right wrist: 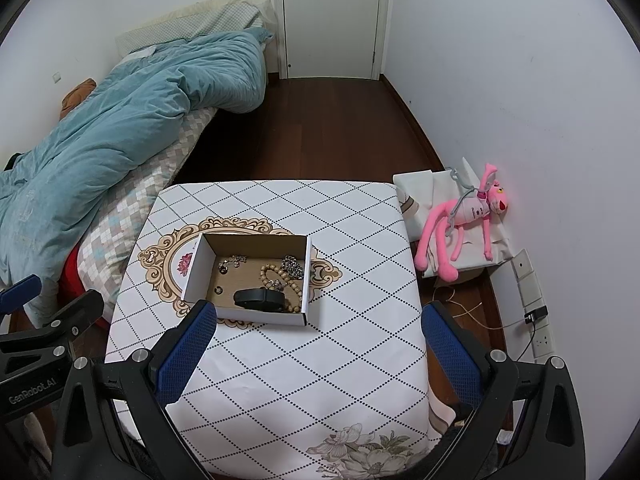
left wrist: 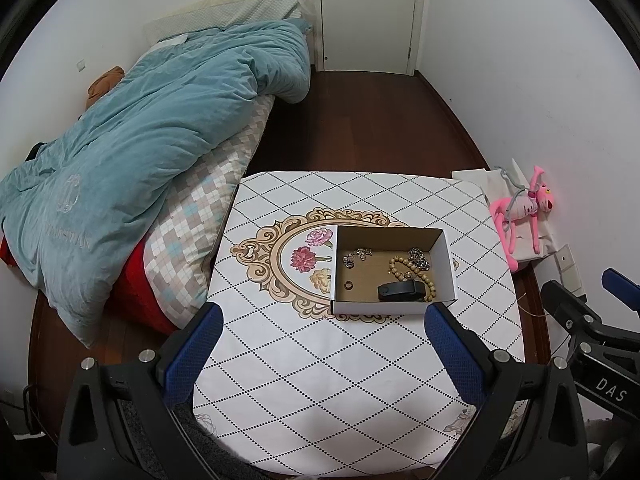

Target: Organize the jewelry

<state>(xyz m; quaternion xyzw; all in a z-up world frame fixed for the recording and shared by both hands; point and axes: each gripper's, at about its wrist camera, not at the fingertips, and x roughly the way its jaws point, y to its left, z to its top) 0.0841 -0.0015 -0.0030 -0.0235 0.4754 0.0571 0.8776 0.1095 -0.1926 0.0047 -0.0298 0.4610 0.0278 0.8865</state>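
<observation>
Both claws, left claw [left wrist: 322, 320] & right claw [right wrist: 318, 320], spread wide, empty. Risk: chain [left wrist: 419, 259] snags bead bracelet [left wrist: 416, 276] when lifted; cardboard box [left wrist: 394, 308] slides.

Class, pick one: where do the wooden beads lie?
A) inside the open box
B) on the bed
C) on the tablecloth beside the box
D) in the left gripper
A: the beads lie on the floor of the open box, next to a black case.

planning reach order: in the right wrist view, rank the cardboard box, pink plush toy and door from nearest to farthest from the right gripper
1. cardboard box, on the table just beyond the left finger of the right gripper.
2. pink plush toy, on the floor by the right wall.
3. door, at the far end.
</observation>
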